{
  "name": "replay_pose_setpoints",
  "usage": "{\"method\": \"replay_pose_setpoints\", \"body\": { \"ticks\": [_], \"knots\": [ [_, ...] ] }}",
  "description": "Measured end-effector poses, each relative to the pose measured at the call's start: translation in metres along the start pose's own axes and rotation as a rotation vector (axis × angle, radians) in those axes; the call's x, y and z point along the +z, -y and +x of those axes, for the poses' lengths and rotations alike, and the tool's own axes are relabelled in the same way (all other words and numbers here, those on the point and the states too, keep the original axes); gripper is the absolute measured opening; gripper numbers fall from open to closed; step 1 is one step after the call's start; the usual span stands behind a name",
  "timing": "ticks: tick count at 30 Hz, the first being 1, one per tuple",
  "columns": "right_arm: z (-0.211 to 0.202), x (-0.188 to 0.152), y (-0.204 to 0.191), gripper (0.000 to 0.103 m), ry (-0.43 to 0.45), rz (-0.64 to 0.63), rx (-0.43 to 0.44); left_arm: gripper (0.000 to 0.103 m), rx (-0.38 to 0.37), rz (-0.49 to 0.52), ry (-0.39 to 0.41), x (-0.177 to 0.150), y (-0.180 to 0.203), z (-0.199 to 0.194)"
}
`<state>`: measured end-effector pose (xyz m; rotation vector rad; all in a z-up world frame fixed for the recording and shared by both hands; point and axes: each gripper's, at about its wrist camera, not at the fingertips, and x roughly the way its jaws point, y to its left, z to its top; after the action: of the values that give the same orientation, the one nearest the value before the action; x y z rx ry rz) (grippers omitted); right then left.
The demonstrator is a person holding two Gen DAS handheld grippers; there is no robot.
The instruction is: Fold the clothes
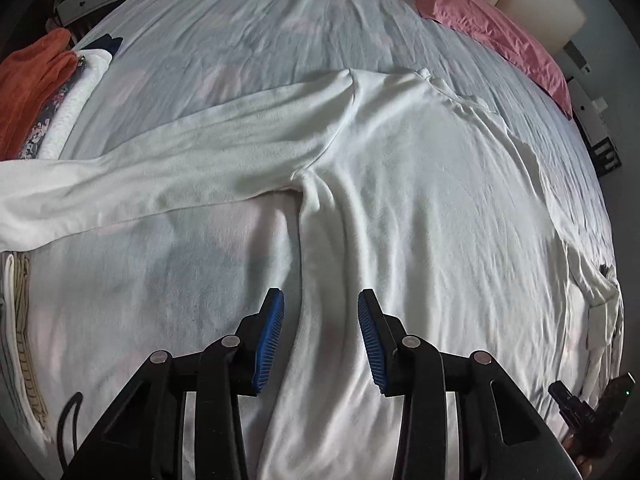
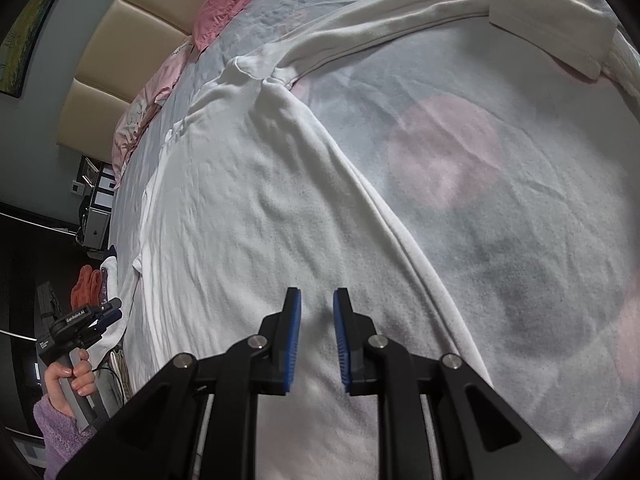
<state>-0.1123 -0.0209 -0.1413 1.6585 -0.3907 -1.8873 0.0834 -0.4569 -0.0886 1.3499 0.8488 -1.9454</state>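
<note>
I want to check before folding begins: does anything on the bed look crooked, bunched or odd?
Mostly fine. The white top lies spread flat on the bed, but its cloth is bunched at the armpit, and the right sleeve's cuff is turned back.

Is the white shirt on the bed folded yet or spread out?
Spread out: the white shirt lies flat on the bed, sleeve extended sideways.

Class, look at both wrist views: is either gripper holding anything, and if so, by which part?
Nothing is held. The left gripper and right gripper are both open above the white long-sleeved top.
</note>
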Motion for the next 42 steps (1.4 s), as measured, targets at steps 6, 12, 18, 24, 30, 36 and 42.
{"method": "replay_pose_setpoints", "body": {
  "ticks": [6, 12, 18, 24, 30, 36, 42],
  "knots": [
    [-0.005, 0.002, 0.005, 0.017, 0.016, 0.018, 0.034, 0.040, 0.020, -0.042, -0.042, -0.019, -0.014, 0.031],
    [-0.006, 0.004, 0.005, 0.017, 0.029, 0.021, 0.025, 0.035, -0.050, -0.078, -0.007, -0.039, -0.029, 0.052],
    [-0.003, 0.005, 0.005, 0.017, 0.024, 0.023, 0.013, 0.005, -0.098, -0.054, 0.033, -0.044, -0.025, 0.043],
    [-0.009, 0.005, 0.012, 0.017, 0.046, 0.062, -0.006, 0.004, -0.041, -0.141, 0.021, -0.049, -0.047, 0.034],
    [-0.010, 0.006, 0.024, 0.017, 0.054, 0.116, -0.037, 0.012, -0.093, -0.172, -0.002, -0.051, -0.056, 0.038],
    [-0.033, 0.004, 0.033, 0.026, 0.120, 0.148, -0.088, 0.047, -0.116, -0.125, -0.070, -0.067, -0.052, 0.015],
    [-0.023, -0.002, 0.030, 0.031, 0.060, 0.142, -0.211, 0.046, -0.020, -0.044, -0.192, -0.091, -0.045, 0.029]
  ]
}}
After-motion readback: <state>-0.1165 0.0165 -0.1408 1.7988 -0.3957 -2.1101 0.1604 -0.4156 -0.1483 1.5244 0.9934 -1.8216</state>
